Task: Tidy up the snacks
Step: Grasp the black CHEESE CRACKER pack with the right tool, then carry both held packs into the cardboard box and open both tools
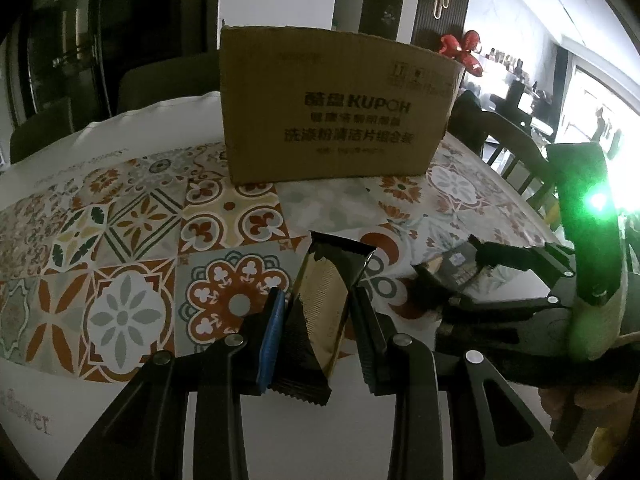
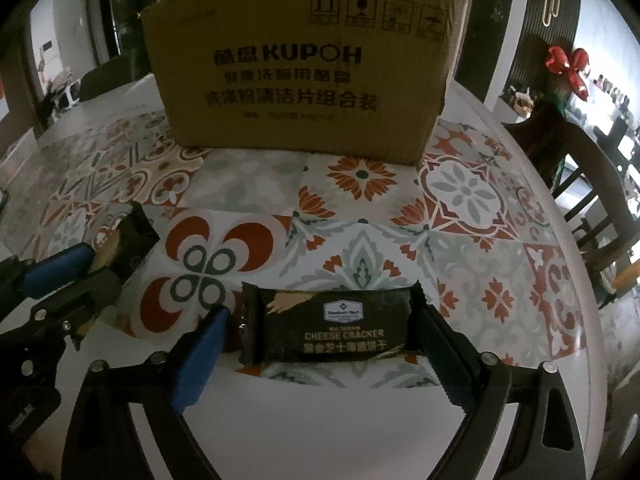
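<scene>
cardboard box (image 2: 304, 80) stands upright at the far side of the patterned surface (image 2: 460, 240), and its inside is not visible from here. the left tongs (image 1: 316, 320) are pinching one dark cracker packet (image 1: 320, 304) above the surface, while the right tongs (image 2: 320, 344) are spread around a second cheese cracker packet (image 2: 332, 328) lying flat, with free tiles between it and the box. chair (image 2: 576, 168) stands by the right edge, near a red bow (image 2: 568, 68).

KUPOH on cardboard box (image 2: 300, 76), CHEESE CRACKER on packet (image 2: 340, 330)
</scene>
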{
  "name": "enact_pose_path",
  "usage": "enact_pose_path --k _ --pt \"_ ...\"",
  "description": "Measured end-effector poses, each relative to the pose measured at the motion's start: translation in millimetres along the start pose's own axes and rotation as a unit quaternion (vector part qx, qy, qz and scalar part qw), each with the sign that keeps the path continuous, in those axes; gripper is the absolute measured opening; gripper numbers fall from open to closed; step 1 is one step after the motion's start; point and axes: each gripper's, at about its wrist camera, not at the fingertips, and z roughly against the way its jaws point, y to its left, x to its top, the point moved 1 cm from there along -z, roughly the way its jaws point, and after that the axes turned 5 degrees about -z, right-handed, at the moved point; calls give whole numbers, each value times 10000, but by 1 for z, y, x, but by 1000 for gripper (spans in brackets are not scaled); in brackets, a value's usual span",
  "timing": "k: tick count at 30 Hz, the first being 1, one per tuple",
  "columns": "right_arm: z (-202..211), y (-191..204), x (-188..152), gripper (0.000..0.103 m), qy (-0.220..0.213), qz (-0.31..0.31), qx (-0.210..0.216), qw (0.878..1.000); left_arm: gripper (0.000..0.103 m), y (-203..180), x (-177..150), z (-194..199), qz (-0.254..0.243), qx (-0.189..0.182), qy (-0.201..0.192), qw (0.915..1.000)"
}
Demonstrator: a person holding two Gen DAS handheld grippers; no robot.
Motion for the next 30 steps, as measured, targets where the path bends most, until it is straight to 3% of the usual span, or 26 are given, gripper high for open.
enact_pose_path --k 1,10,19,30 --pt "1 -1 0 80 -60 10 -37 10000 34 0 0 0 -2 3 0 10000" --pt "11 -8 -2 67 -187 -203 191 9994 34 -5 4 5 -55 -11 -102 9999" --pt "39 -8 -1 66 -490 -341 362 9976 34 -7 14 25 -39 -14 -325 9995" --pt "86 -9 27 66 -1181 -433 452 9910 33 -7 50 58 -130 -25 -889 9959"
